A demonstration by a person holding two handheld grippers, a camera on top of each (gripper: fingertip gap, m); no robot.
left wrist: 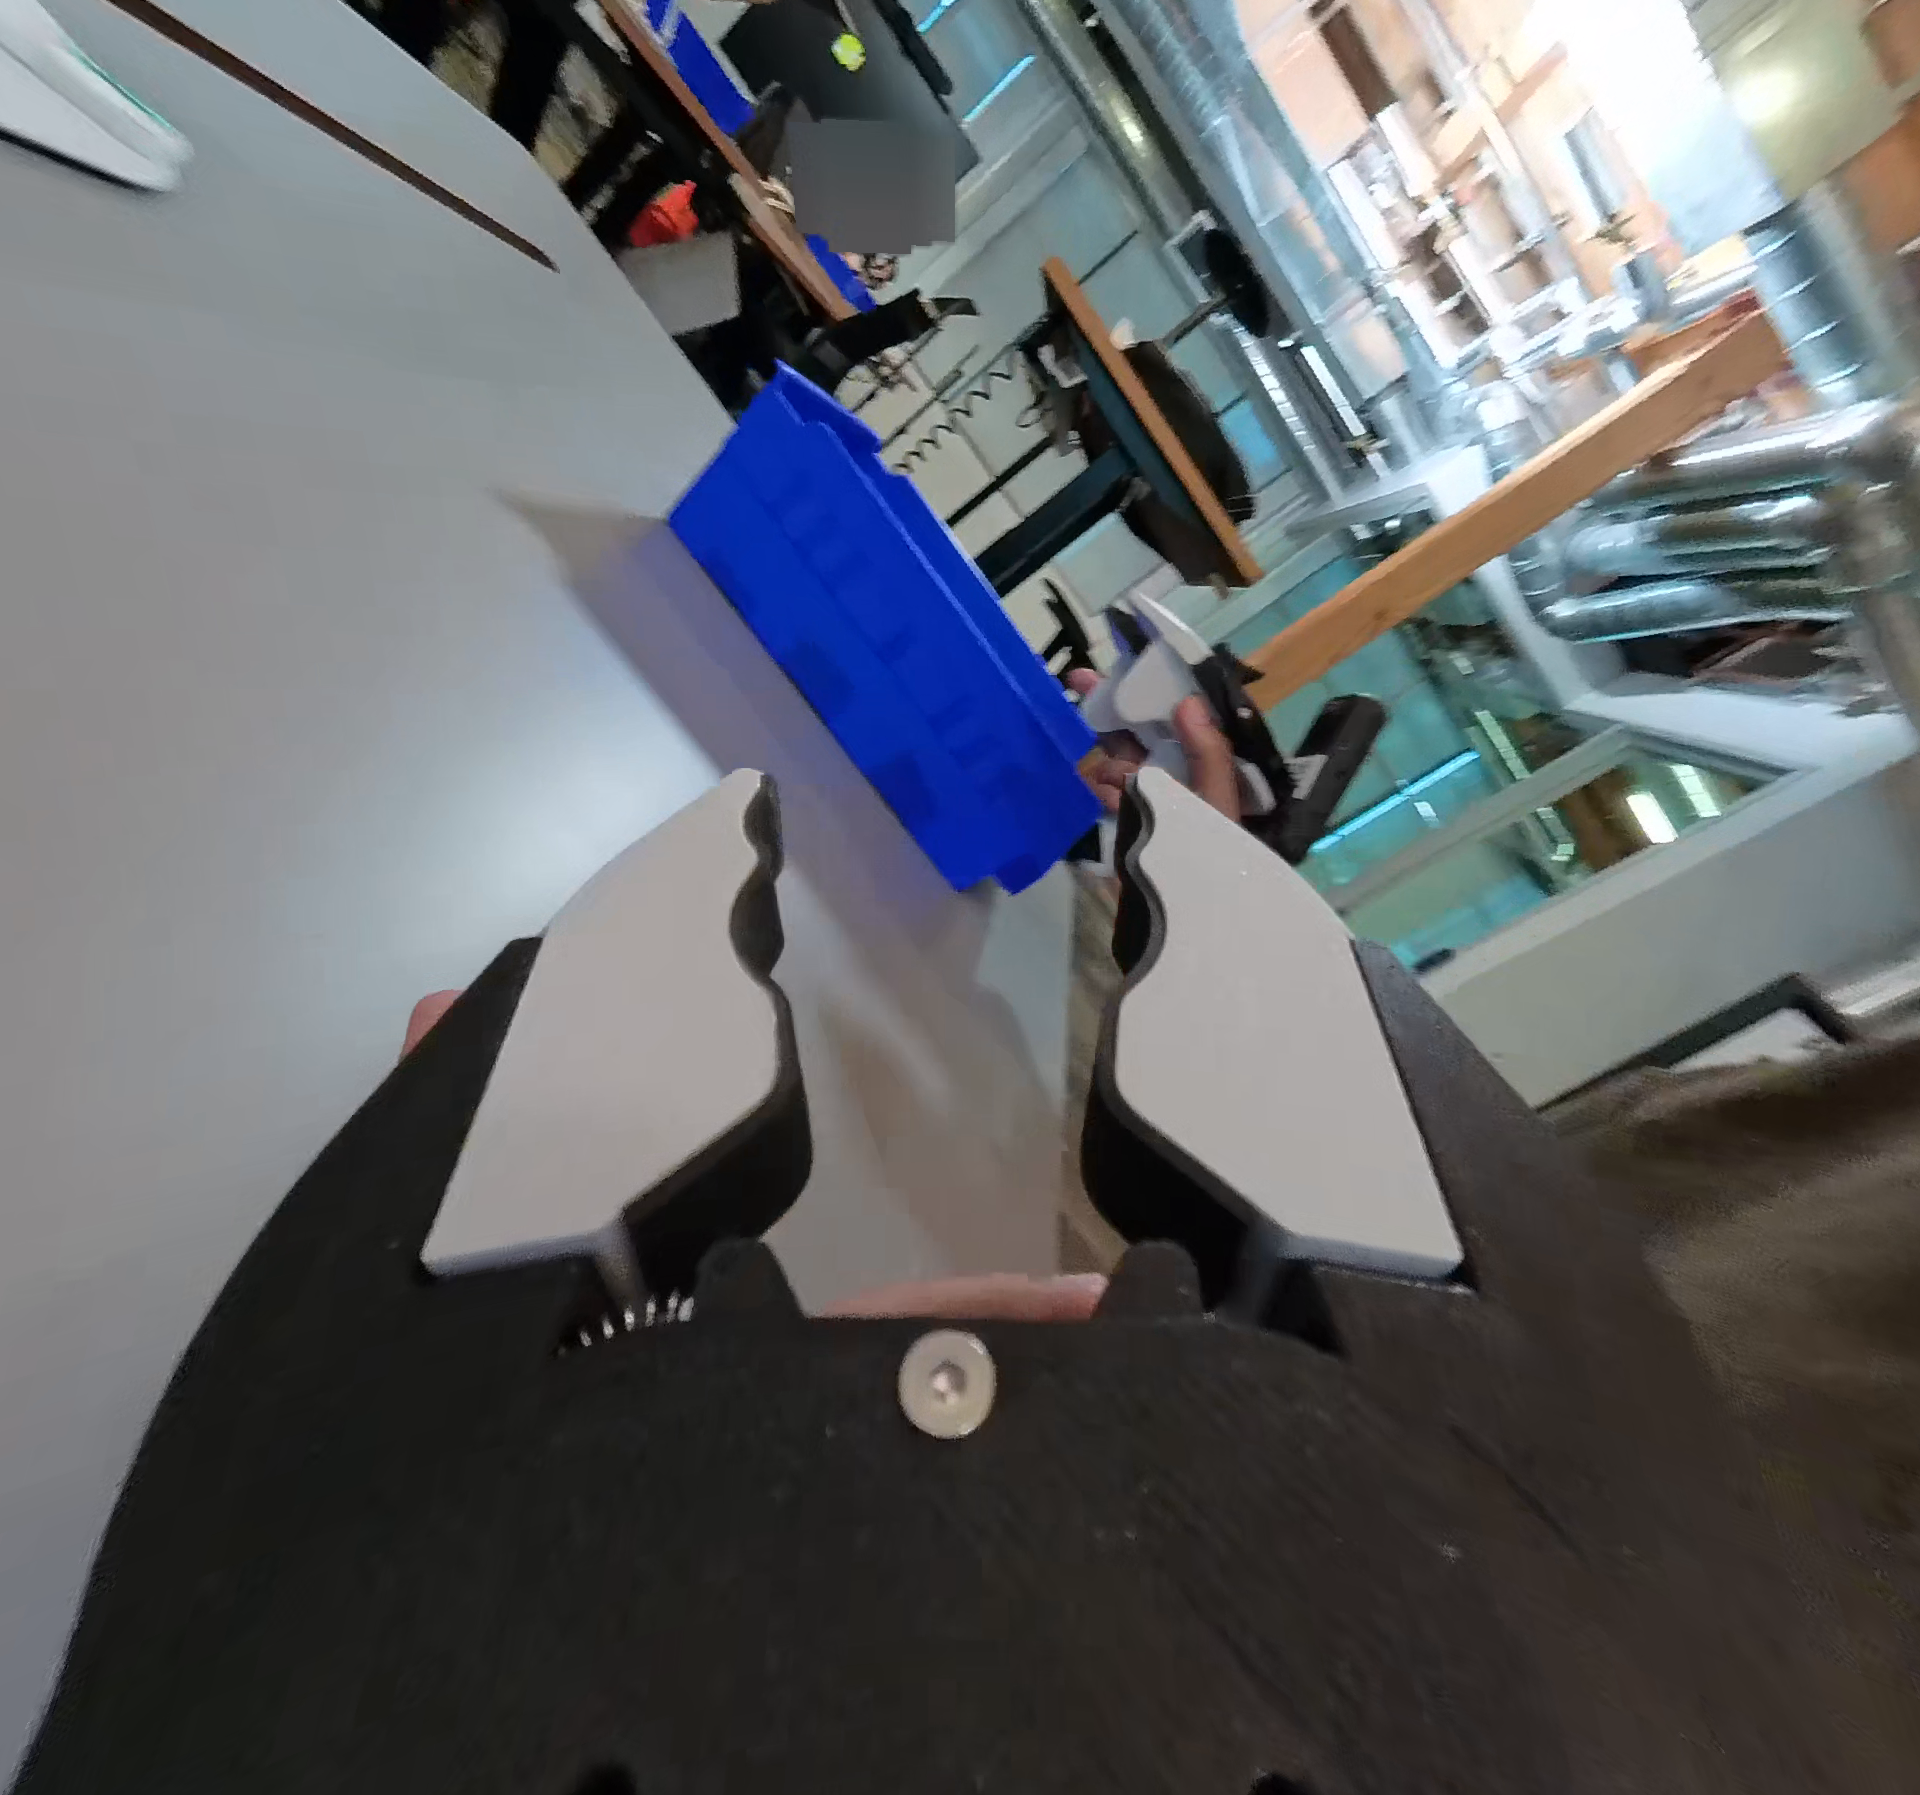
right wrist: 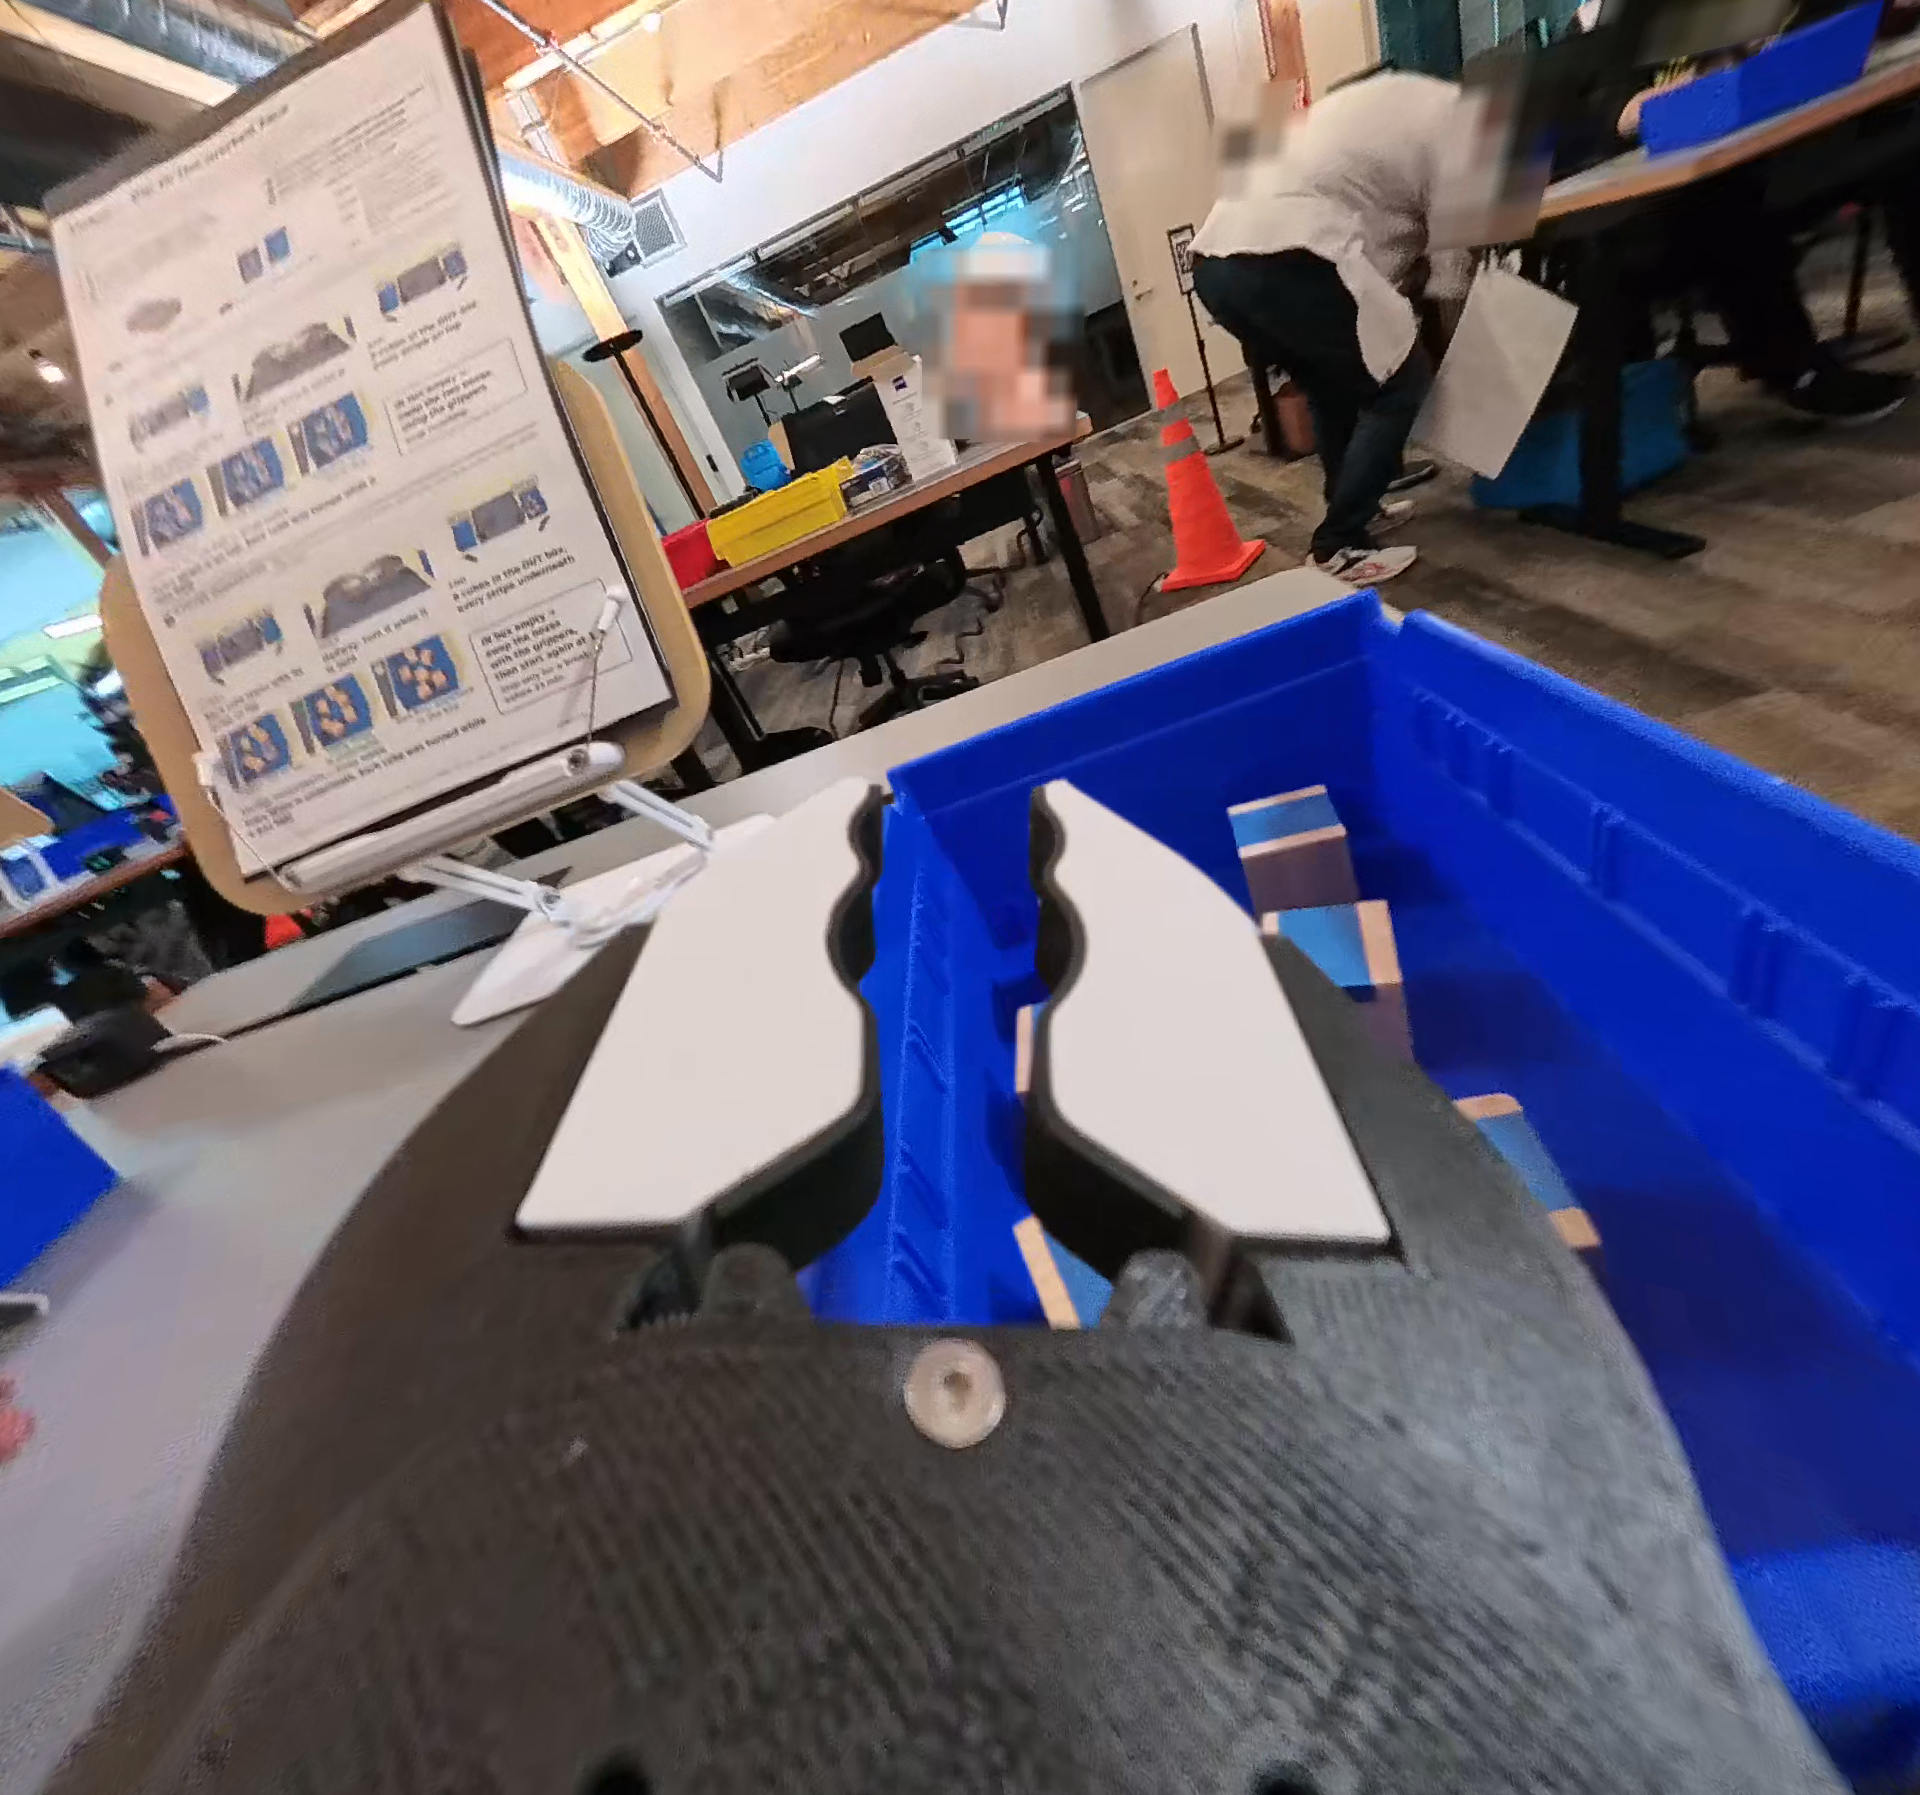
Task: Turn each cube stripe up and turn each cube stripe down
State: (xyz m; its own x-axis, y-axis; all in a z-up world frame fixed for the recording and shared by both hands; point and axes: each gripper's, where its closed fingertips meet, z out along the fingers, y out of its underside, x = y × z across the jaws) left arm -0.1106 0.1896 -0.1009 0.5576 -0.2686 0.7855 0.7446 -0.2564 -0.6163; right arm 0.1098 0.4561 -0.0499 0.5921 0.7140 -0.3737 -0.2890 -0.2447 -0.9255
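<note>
The left gripper is held tilted above the grey table, its jaws spread apart and holding nothing; ahead of its fingertips stands the blue bin, with the other gripper and a hand just beyond it. The right gripper hangs over the near corner of the blue bin, jaws parted and empty; the cubes lie inside, just right of its right finger; left of it stands an instruction sheet on a stand.
</note>
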